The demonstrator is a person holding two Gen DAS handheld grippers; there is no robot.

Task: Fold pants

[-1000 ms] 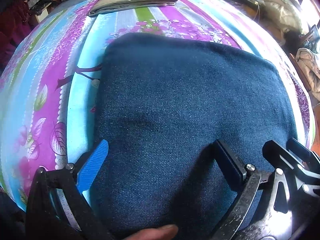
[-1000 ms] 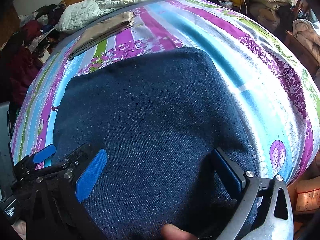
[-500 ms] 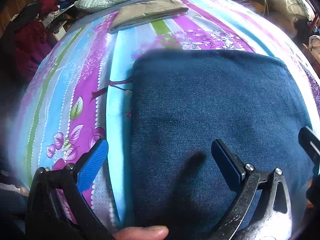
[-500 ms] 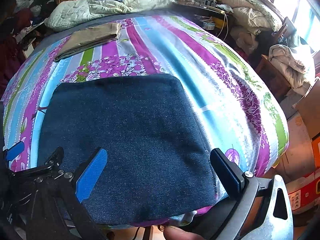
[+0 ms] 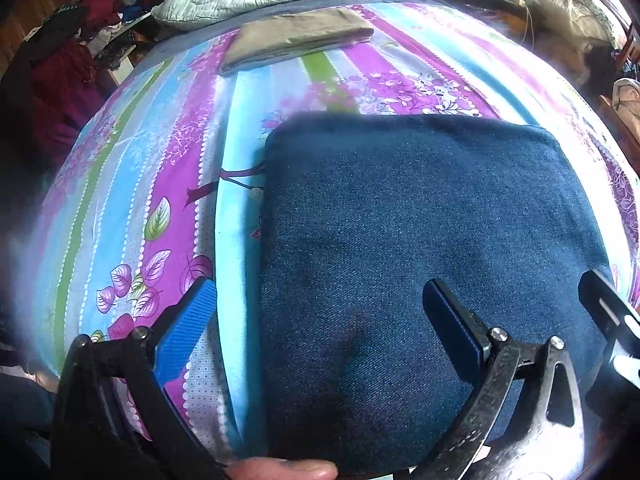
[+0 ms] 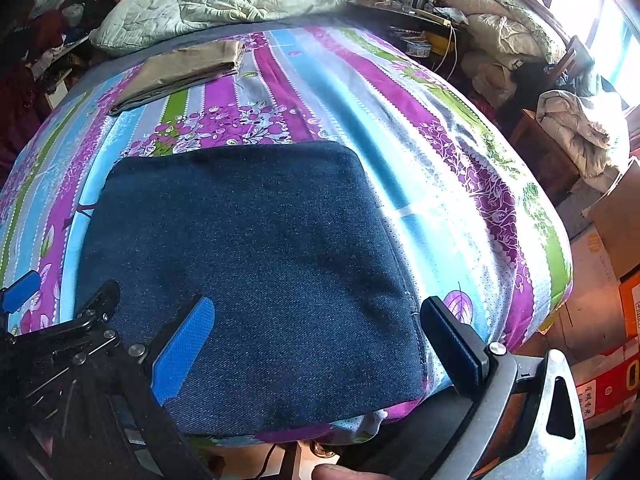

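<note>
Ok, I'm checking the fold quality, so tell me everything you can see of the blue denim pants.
The blue denim pants lie folded into a flat, roughly square dark-blue bundle with rounded corners, its visible weave smooth and unwrinkled. They rest on the striped floral bedsheet near the bed's front edge. Neither gripper holds them: both hover open above the near edge. No waistband, pockets or hems show.

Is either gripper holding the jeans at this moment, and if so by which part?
Nothing is held. The left gripper and right gripper both have their jaws wide open above the folded jeans.
</note>
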